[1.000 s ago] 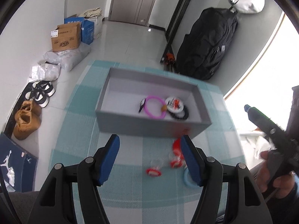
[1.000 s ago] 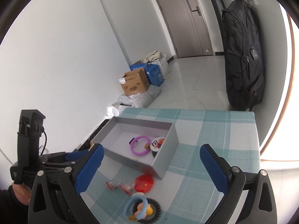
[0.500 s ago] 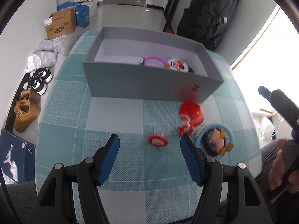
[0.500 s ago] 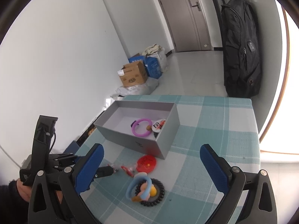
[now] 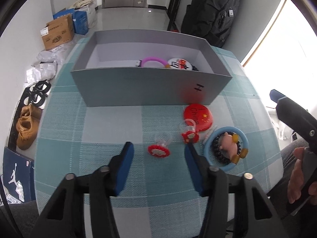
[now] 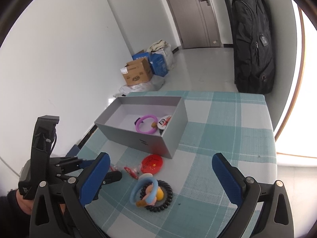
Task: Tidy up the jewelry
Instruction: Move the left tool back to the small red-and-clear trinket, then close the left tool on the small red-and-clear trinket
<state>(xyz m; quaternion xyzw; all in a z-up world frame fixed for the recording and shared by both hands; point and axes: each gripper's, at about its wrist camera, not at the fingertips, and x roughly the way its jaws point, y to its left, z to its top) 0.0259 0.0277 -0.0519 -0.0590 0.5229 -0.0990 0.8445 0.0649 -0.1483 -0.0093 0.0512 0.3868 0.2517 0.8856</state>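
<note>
Teal-and-white checked cloth covers the tabletop point(image 5: 65, 158), and on it a grey cardboard box point(image 5: 150, 91) lies with its long axis across the left wrist view, open top up. Inside the box a purple ring bracelet point(image 5: 153, 61) lies flat beside a round white badge point(image 5: 179, 64). Just in front of the box's right end sits a round red badge point(image 5: 199, 117). Nearer than that badge, a light blue bangle point(image 5: 225, 147) rests over a black beaded bracelet point(image 6: 158, 195). Left of the bangle lie two small red-topped clear rings point(image 5: 159, 150), one tipped toward the badge. The left hand-held gripper point(image 5: 158, 154) is spread around the nearer ring, touching nothing; the right hand-held gripper point(image 6: 160, 168) hovers spread wide, holding nothing.
</note>
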